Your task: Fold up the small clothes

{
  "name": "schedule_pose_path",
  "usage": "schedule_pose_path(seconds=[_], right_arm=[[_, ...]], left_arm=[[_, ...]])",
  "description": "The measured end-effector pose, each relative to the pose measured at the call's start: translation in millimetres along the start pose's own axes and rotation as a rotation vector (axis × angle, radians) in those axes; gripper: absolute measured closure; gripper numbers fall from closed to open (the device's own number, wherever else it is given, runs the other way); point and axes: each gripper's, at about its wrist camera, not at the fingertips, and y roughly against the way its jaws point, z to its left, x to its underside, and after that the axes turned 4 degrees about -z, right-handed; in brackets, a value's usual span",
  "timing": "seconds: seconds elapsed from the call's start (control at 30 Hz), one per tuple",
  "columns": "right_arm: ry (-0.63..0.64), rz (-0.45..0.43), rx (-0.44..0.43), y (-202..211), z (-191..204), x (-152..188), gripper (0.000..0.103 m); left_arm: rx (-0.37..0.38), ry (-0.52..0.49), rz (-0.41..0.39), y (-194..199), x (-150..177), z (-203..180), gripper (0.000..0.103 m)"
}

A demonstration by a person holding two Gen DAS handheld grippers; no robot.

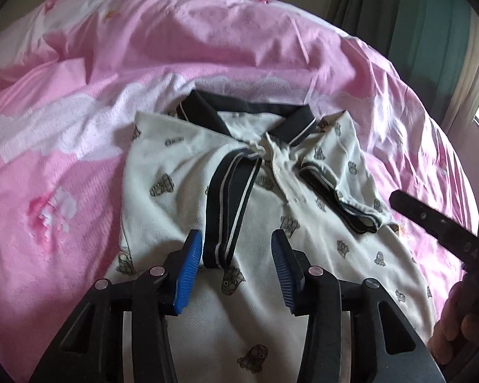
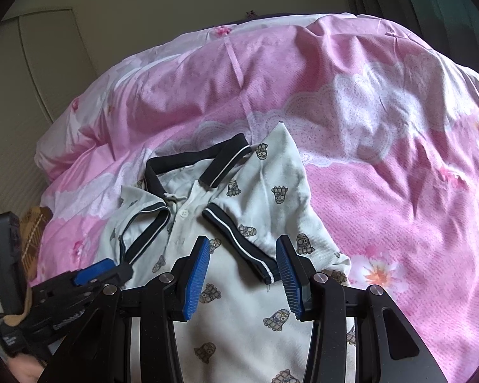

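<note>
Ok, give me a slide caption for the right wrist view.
Open right gripper hovers over a white polo shirt, sleeves folded in, on a pink bedspread.

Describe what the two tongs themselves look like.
Both the left tongs and right tongs are matte black, with angular slotted arms, round silver pivot bolts and ribbed blue pads. White lettering marks the bodies; it is too blurred to read.

White printed polo shirt (image 1: 188,191) lies face-up, sleeves apparently folded inward.
</note>
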Motion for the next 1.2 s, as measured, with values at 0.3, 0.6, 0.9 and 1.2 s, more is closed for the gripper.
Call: schedule_pose_path(seconds=[0.3, 0.6, 0.9, 1.2], right_arm=[[0.011, -0.002, 0.084, -8.0, -21.6, -4.3, 0.059], [0.066, 0.144, 0.188, -42.3, -45.3, 9.8, 0.059], [0.093, 0.061, 0.151, -29.3, -38.7, -11.3, 0.059], [0.159, 0.002, 0.148, -55.2, -31.0, -46.9, 0.059]], left_arm=[[0.011, 0.003, -0.021, -19.2, -38.8, 7.1, 0.051], [-0.026, 0.019, 0.072, -51.4, -15.7, 0.1, 0.048], [0.011, 0.028, -0.031, -19.0, -48.8, 19.0, 0.041], [-0.097, 0.064, 0.038, -68.2, -79.1, 88.2, 0.042]])
